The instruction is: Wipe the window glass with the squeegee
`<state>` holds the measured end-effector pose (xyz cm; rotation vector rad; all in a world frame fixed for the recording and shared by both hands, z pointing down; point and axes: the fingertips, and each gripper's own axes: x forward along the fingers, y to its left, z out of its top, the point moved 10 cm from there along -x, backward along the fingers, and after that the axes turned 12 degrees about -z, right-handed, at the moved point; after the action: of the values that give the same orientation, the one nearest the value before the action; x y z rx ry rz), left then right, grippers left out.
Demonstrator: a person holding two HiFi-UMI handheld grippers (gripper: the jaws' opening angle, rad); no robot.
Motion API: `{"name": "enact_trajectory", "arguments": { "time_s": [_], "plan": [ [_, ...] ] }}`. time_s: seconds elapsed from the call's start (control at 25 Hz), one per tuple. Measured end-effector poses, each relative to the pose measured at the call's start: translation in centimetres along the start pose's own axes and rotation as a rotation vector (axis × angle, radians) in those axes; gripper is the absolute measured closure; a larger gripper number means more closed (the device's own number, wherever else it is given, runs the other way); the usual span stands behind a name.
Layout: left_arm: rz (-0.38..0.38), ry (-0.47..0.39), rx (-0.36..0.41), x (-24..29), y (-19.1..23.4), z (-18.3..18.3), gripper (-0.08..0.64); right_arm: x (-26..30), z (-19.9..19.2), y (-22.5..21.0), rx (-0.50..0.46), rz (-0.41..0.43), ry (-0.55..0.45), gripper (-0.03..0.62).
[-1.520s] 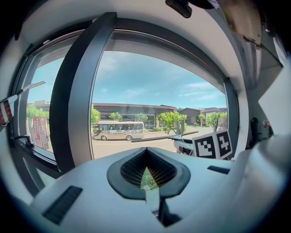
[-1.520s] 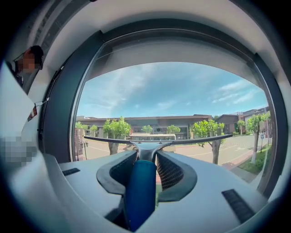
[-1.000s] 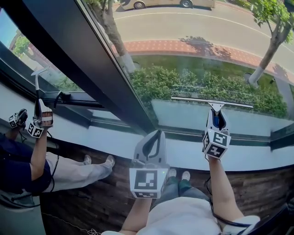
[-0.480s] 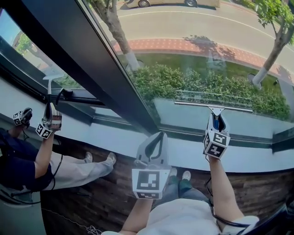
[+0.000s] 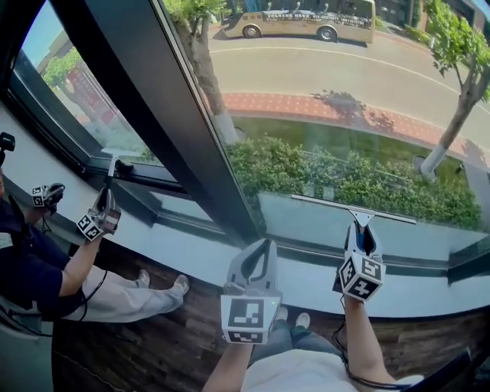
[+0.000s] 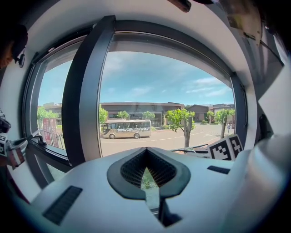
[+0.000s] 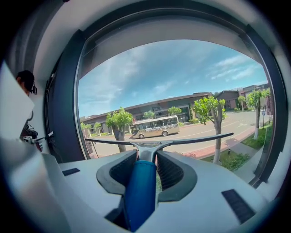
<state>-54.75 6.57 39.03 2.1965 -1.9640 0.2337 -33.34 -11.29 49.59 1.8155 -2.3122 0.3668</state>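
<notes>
- Post (image 5: 164, 107) splits the window; glass (image 5: 344, 92) lies right of it, another pane left
- Squeegee (image 5: 358, 214) lies across the glass near its bottom edge, right of the post; its handle runs down between the closed jaws of the right gripper (image 5: 360, 230)
- Left gripper (image 5: 256, 246) is left of the right one, before the sill (image 5: 306, 272), near the post's foot; jaws together, nothing between
- Person (image 5: 31, 268) stands far left, before the left pane
- Bus (image 5: 306, 23) is outside, by the glass's top edge
</notes>
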Motion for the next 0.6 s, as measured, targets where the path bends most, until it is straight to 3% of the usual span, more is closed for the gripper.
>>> {"name": "enact_trajectory", "arguments": {
  "time_s": [0.28,0.4,0.6],
  "plan": [
    [0.018,-0.052,-0.018,-2.9,1.3,-1.1,0.558,-6.8,5.7,3.6,0.059,0.054,-0.258,0.456],
    [0.020,-0.110,0.009,-2.4,1.0,-0.4,0.558,-7.8,11.2,4.4,0.109,0.127,-0.391,0.456],
    [-0.025,-0.136,0.020,-1.2,-0.1,-0.6,0.558,-10.0,21.6,5.6,0.131,0.232,-0.661,0.456]
  ]
}}
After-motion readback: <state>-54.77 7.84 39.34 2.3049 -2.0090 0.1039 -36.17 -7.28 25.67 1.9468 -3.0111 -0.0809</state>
